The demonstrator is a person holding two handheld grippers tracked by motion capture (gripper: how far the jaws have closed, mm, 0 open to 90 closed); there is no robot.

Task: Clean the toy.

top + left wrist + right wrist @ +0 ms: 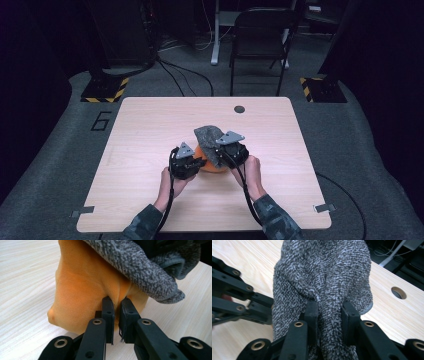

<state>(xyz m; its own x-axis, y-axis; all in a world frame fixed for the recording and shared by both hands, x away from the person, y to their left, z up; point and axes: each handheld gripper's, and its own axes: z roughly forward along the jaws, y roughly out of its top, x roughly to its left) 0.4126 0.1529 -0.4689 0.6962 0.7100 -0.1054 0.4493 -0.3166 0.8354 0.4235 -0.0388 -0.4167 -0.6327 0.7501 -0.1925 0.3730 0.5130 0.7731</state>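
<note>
An orange cloth [209, 165] lies bunched at the middle of the wooden table [150, 125], and a grey terry cloth [208, 136] hangs over it, lifted off the wood. My left gripper [196, 163] is shut on a fold of the orange cloth [85, 290]; its pads [108, 312] pinch the fabric close to the tabletop. My right gripper [223, 152] is shut on a thick bunch of the grey cloth [324, 277], which rises between its pads [312, 312] and drapes down past them. The grey cloth [140, 267] overhangs the orange one. The left gripper's linkage [239, 297] shows at the left of the right gripper view.
A round cable hole [239, 109] sits near the table's far edge, also seen as a hole [398, 292] in the right gripper view. Beyond the table stand a dark chair [260, 40] and floor cables. Bare wood lies all around the cloths.
</note>
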